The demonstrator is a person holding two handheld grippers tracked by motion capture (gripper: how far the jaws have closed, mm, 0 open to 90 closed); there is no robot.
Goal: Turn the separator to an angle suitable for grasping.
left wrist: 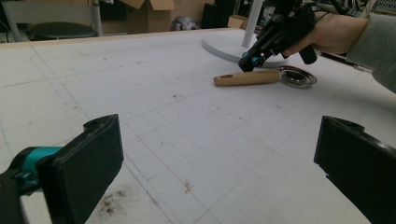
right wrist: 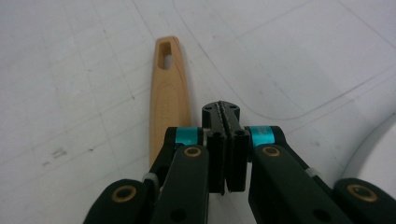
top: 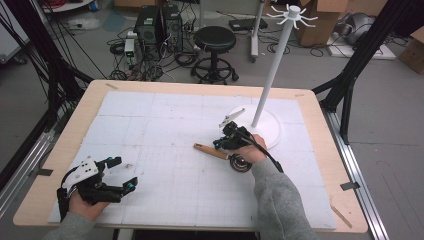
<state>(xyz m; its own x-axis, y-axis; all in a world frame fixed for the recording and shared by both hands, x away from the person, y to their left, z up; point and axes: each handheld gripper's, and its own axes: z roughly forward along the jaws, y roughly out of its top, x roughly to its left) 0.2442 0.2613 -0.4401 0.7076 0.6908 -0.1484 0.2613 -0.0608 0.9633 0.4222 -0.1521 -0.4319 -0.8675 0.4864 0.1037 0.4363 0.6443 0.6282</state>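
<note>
Hovering beside the wooden handle

Your strainer's wooden handle point(right wrist: 168, 98) lies flat on the white gridded mat point(top: 165, 125), near the round base of the white stand point(top: 270, 131). Your right gripper view shows the slot at the handle's end and your right gripper point(right wrist: 226, 112) just beside it, jaws pressed together on nothing. Your left gripper view shows the metal bowl point(left wrist: 297, 76) at the handle's other end. Your left gripper point(top: 122, 174) rests well apart, jaws spread wide. Behind the table stand a black stool point(top: 215, 40) and computer towers point(top: 159, 25).
</note>
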